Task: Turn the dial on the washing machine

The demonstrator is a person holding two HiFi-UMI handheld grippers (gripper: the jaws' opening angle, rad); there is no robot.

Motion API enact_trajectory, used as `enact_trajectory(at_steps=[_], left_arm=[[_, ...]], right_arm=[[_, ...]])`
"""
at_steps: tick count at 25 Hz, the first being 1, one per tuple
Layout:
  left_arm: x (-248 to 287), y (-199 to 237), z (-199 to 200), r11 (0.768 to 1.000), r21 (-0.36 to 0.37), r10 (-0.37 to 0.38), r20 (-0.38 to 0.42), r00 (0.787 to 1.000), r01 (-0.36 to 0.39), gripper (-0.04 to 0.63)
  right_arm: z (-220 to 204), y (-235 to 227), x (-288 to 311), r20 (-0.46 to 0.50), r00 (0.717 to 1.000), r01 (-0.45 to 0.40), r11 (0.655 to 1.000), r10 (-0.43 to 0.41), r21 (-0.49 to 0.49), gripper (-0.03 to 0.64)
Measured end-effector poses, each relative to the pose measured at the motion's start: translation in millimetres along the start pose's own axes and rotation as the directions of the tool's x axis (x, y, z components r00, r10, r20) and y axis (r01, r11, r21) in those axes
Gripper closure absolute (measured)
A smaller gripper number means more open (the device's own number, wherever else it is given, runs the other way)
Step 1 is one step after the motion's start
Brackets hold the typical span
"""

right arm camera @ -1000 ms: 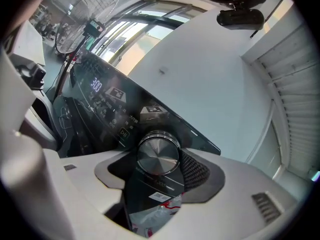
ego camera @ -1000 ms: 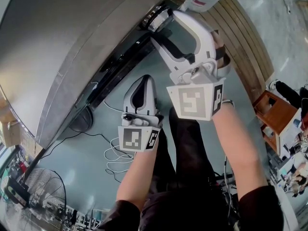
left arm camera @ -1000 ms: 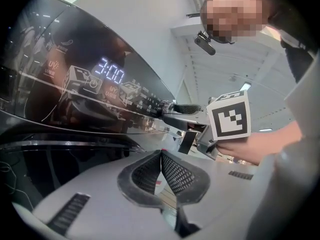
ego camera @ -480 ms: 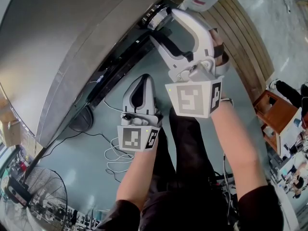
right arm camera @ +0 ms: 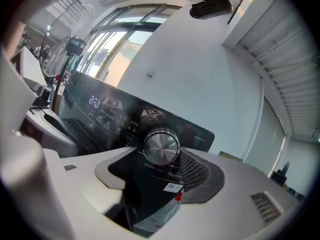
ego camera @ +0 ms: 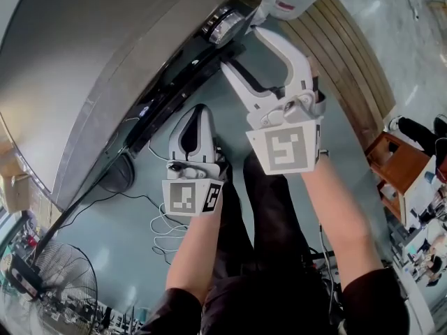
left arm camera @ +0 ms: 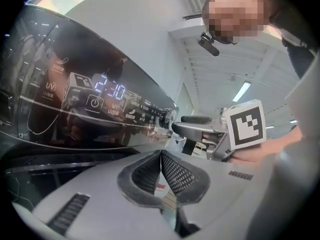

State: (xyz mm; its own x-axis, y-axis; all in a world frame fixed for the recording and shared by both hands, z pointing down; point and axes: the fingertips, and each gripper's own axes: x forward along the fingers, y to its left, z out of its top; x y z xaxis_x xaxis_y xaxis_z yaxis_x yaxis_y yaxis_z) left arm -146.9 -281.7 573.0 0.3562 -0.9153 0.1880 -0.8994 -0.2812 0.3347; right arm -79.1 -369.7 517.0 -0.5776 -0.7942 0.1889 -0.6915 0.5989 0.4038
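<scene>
Two grippers [ego camera: 198, 112] [ego camera: 244, 47], one dial [right arm camera: 161, 146], one washing machine [ego camera: 105, 40], apparently one fan [ego camera: 63, 279]

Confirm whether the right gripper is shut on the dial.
No, the right gripper has its jaws wide apart, the dial showing through the gap.

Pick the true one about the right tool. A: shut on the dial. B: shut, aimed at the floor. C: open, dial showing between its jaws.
C: in the right gripper view the right tool has its jaws apart, with the dial showing in the gap between them.
</scene>
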Motion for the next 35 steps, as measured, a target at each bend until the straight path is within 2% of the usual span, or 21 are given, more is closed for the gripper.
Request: enact_trajectory(at_steps=[3,6,8,12,16,18,23,30,33,35], left_arm=[[-0.2,-1.9,2.4,1.000,0.009,0.002,0.005,1.000,-0.002,0.580],[1.2,-4.1,6.2,1.000,0.020,0.007,0.009,1.000,-0.007,0.580],[2.4,-4.3,9.3,1.000,0.028,0.006,0.012,1.000,-0.007,0.580],[1.8,-5.3,14.8,0.999,0.044,0.006,0.015,1.000,-0.006,0.580],[1.7,-7.7,19.0,0.998,0.056,0.009,0.018,1.000,-0.010,0.580],[1.0,-9.1,22.0,0.998,0.062,0.009,0.021,1.000,-0.011,0.580],[-3.7,-18.0,44.1,0.996,0.086,0.007,0.039,0.999,-0.011,0.580],[-33.2,-39.9,103.0,0.996,0.089,0.020,0.056,0.998,-0.025,0.580],[-51.0,-49.2,133.7,0.995,0.097,0.032,0.070,0.997,-0.039,0.580],[-62.0,-58.2,152.3,0.994,0.106,0.033,0.062,0.998,-0.039,0.580]], right_arm=[[-6.4,1.7,-13.5,0.002,1.000,-0.005,0.996,0.004,0.090,0.336],[-22.0,3.7,-29.4,-0.041,0.999,-0.006,0.962,0.017,0.272,0.345],[-31.1,4.9,-38.6,-0.076,0.996,-0.006,0.934,0.035,0.356,0.386],[-32.4,3.5,-55.4,-0.061,0.997,-0.009,0.908,0.038,0.420,0.480],[-31.4,1.9,-68.7,-0.048,0.999,0.002,0.887,0.022,0.462,0.560],[-28.1,1.1,-74.3,-0.037,0.999,0.003,0.879,0.017,0.476,0.577],[-8.8,-5.1,-86.5,-0.008,1.000,-0.018,0.869,0.025,0.494,0.591],[42.6,-18.1,-117.3,0.036,0.995,-0.097,0.852,0.091,0.515,0.594],[75.0,-39.1,-132.3,0.121,0.987,-0.149,0.866,0.103,0.477,0.594],[94.5,-59.6,-148.7,0.144,0.985,-0.154,0.875,0.098,0.460,0.594]])
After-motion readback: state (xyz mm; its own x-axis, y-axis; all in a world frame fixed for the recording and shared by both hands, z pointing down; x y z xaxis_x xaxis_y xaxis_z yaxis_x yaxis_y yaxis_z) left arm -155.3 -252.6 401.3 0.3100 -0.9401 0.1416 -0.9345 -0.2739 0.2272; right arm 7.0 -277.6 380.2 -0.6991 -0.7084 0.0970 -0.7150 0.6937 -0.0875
